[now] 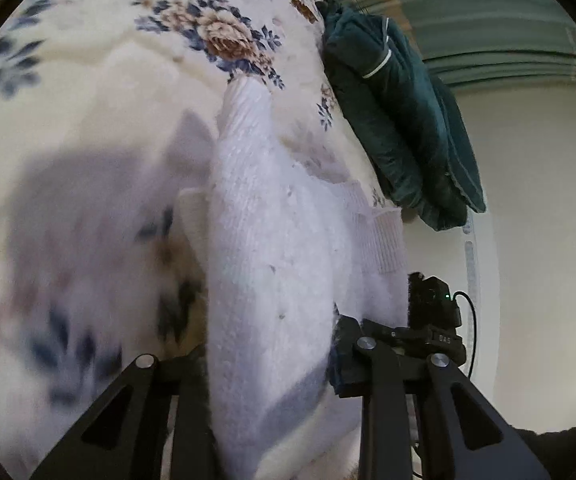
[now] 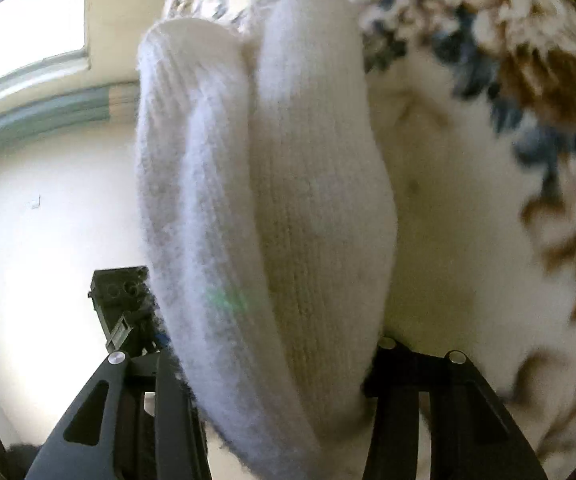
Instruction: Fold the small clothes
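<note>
A white knitted garment [image 1: 272,248] hangs lifted over a cream floral blanket [image 1: 108,92]. My left gripper [image 1: 272,364] is shut on the garment's near edge; cloth fills the gap between the black fingers. One ribbed cuff [image 1: 383,240] hangs to the right. In the right wrist view the same white knit [image 2: 272,184] drapes in two thick folds, and my right gripper [image 2: 284,376] is shut on it. The other gripper's black body shows beside the cloth in the left wrist view [image 1: 431,312] and in the right wrist view [image 2: 124,304].
A dark teal garment [image 1: 399,120] lies bunched at the blanket's right edge. Beyond it are a pale wall [image 1: 539,208] and green curtains [image 1: 487,20]. The right wrist view shows a window [image 2: 28,20] at upper left and the floral blanket [image 2: 487,140] at right.
</note>
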The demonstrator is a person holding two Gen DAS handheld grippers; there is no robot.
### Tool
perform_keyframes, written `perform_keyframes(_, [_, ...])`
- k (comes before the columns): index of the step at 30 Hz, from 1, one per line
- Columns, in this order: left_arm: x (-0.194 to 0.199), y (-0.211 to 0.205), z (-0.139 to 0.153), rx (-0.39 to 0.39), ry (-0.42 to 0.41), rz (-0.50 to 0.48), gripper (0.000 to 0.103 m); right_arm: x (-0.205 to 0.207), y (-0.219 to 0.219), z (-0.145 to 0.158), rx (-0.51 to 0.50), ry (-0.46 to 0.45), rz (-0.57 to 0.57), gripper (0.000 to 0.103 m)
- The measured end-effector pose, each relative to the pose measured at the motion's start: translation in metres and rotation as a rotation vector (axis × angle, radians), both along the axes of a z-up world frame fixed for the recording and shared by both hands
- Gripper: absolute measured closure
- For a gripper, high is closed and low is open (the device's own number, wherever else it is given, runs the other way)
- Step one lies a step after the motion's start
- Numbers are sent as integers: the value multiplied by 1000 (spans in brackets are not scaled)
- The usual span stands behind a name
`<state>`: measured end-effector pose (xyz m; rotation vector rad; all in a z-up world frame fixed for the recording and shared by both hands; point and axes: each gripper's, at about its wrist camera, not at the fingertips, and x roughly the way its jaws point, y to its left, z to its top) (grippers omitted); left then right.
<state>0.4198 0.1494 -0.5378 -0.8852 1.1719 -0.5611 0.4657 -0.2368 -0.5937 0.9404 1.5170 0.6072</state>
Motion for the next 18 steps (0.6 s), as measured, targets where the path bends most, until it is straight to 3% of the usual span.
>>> perform_keyframes(5, [-77, 17, 11, 34, 66, 35, 79, -64, 20, 14, 14, 29, 47, 55])
perform_keyframes(10, [-155, 29, -21, 59, 203, 83, 77, -140, 37, -14, -3, 125, 89, 55])
perform_keyframes(12, [-175, 25, -36, 136, 230, 61, 76, -170, 42, -30, -40, 157, 107, 55])
perform_keyframes(15, [-191, 23, -49, 193, 260, 51, 66, -201, 47, -45, -152, 147, 131, 54])
perform_keyframes(17, [-193, 25, -46, 205, 260, 72, 52, -208, 49, -46, -212, 126, 144, 50])
perform_keyframes(18, [-192, 28, -40, 250, 265, 86, 40, -208, 49, -44, -229, 115, 145, 48])
